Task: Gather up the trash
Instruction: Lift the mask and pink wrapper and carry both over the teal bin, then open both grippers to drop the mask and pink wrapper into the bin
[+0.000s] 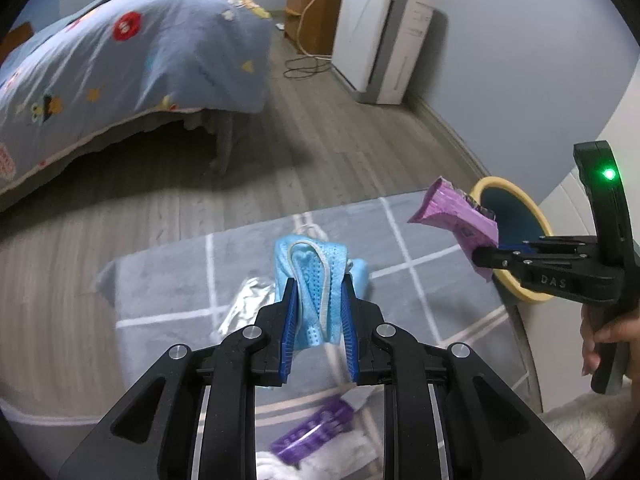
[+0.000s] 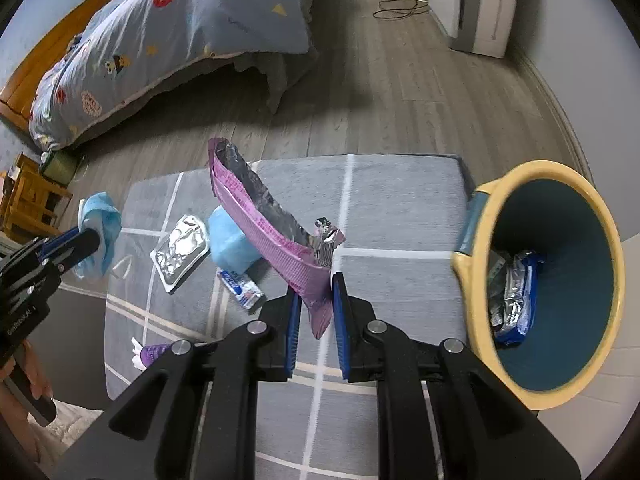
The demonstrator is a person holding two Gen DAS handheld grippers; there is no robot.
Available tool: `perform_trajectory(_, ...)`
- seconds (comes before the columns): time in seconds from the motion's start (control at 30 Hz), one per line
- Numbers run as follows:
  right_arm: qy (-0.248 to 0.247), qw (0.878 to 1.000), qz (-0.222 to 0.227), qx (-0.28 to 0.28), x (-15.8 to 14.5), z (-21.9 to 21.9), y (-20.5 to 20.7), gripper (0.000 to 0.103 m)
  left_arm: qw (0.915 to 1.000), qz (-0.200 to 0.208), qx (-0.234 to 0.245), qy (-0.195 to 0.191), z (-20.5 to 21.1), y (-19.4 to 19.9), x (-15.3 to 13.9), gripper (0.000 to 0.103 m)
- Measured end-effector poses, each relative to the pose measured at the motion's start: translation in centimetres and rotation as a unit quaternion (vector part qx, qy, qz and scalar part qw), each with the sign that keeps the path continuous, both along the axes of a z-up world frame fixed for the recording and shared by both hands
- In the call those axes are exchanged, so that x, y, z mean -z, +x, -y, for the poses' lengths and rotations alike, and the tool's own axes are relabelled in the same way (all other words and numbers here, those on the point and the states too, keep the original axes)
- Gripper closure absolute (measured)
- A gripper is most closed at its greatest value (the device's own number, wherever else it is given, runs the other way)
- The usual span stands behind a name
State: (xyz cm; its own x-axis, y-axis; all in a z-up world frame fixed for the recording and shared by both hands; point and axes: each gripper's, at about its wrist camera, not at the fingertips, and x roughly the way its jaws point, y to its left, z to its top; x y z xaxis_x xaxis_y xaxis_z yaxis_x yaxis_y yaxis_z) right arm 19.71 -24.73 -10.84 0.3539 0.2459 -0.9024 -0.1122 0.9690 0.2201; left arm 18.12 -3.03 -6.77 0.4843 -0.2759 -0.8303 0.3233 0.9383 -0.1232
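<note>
Blue crumpled face mask (image 1: 316, 280) sits clamped in the left gripper (image 1: 319, 280) fingers above the grey checked rug (image 2: 400, 208); right gripper (image 2: 316, 292) fingers pinch a purple foil-lined wrapper (image 2: 260, 216) beside the yellow-rimmed teal bin (image 2: 560, 280).

A bedroom in a home: a bed (image 1: 120, 60) under a blue patterned quilt (image 2: 192, 28), grey wood-plank floor (image 1: 320, 140), a grey checked rug (image 2: 380, 208), a wooden bedside cabinet (image 1: 312, 12) and a white appliance (image 1: 380, 36) standing against the plain wall.
</note>
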Motion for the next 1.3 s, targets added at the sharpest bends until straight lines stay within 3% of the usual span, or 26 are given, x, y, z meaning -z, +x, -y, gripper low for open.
perform_trajectory(0.47,0.003,0.998,0.009,0.065,0.2,9.4,-0.8,0.088,0.9963,-0.001,0.079,0.032,10.0,0.0,1.7,0.081)
perform_trajectory(0.63,-0.019,0.996,0.023,0.088,-0.7,13.4,-1.4,0.088,0.9941,-0.006,0.106,0.024,13.0,-0.5,2.1,0.081)
perform_trajectory(0.93,-0.030,0.988,0.051,0.139,-2.7,21.7,-2.5,0.088,0.9886,0.006,0.148,0.026,18.3,-1.2,0.6,0.081)
perform_trajectory(1.0,-0.049,0.986,0.050,0.149,-2.5,23.4,-2.7,0.088,0.9876,0.012,0.155,0.024,19.8,-1.2,0.0,0.081)
perform_trajectory(1.17,-0.029,0.983,0.033,0.179,-1.0,25.8,-3.0,0.088,0.9840,0.027,0.174,0.023,24.3,-1.1,-0.7,0.081)
perform_trajectory(1.3,-0.009,0.980,0.023,0.195,0.1,26.8,-3.0,0.088,0.9810,0.014,0.193,-0.003,27.3,-1.4,-0.3,0.081)
